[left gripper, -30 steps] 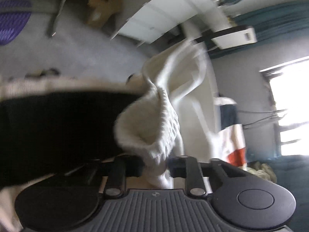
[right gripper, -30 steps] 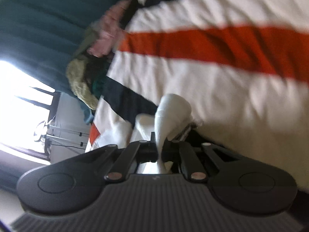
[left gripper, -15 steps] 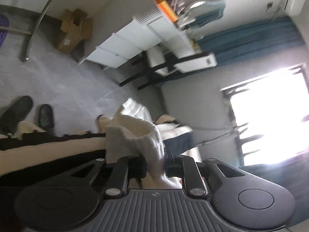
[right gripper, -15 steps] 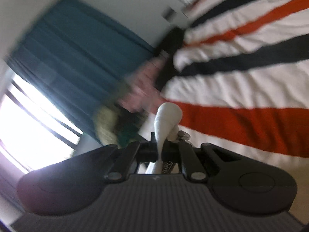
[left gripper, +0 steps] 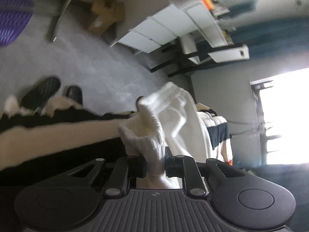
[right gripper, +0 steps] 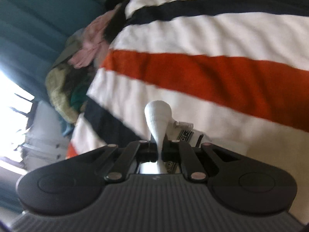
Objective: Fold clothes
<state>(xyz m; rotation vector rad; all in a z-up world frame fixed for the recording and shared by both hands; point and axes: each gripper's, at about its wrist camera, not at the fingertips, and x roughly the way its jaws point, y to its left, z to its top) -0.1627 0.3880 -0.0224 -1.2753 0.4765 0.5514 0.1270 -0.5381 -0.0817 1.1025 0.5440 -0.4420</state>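
The left gripper [left gripper: 155, 163] is clamped on a white knit garment [left gripper: 171, 119], lifted in the air above the floor [left gripper: 92, 65]. The right gripper [right gripper: 159, 147] pinches another bunched part of it over a striped bed cover [right gripper: 202, 73]. No fold is visible; further right, a clothes pile [right gripper: 77, 67] waits.

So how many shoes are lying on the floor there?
2. In the left wrist view, one black shoe lies on the grey floor at left, the other just right of it. Others may be hidden.
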